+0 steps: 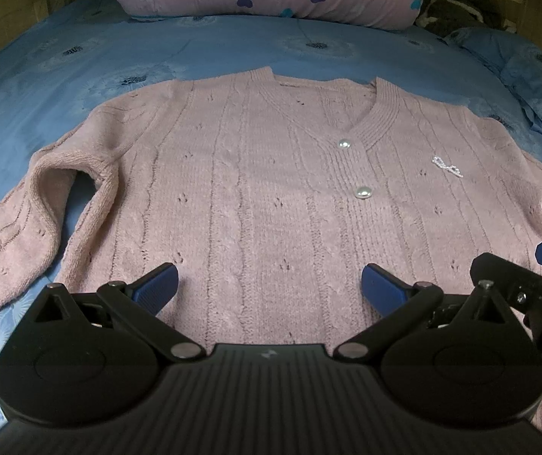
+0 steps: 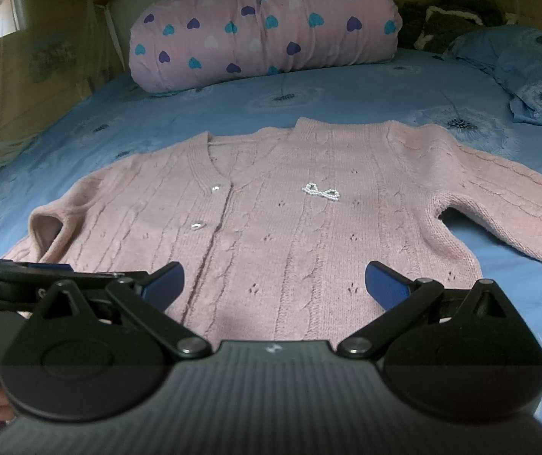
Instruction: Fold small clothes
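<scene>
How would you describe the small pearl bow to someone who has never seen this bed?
On the blue bedsheet a pink knitted cardigan lies flat, front up. On its chest, beside the row of round buttons, sits the pearl bow. It is the only bow-shaped piece, made of tiny white beads.

Fuzzy cable-knit cardigan (image 1: pixel 255 174) on smooth, seemingly cotton sheet (image 1: pixel 81 64).
</scene>
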A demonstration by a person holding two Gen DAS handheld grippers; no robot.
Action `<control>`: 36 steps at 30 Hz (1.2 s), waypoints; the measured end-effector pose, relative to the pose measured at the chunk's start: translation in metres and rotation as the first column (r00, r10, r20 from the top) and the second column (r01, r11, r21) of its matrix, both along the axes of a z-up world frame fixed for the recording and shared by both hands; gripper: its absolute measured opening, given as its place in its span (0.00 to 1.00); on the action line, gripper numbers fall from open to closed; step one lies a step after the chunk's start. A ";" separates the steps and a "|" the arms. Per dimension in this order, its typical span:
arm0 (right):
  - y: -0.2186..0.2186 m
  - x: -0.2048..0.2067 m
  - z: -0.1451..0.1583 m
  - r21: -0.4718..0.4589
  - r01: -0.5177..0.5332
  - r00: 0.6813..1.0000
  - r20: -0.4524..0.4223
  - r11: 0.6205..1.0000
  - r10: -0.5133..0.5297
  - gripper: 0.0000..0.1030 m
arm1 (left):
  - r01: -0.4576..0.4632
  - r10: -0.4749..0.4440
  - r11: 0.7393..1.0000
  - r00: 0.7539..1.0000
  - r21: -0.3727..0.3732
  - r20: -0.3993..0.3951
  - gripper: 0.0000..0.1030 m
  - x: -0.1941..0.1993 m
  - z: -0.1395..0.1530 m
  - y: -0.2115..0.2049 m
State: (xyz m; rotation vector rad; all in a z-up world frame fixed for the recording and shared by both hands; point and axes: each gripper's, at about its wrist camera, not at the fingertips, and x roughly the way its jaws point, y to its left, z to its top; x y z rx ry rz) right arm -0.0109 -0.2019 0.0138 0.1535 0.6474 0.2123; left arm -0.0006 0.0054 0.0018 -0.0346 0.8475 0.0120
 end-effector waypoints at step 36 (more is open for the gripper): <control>0.000 0.001 0.000 0.004 0.001 1.000 -0.012 1.000 -0.001 1.00 | 0.002 -0.002 1.000 1.000 -0.005 0.001 1.00 0.000 0.002 0.001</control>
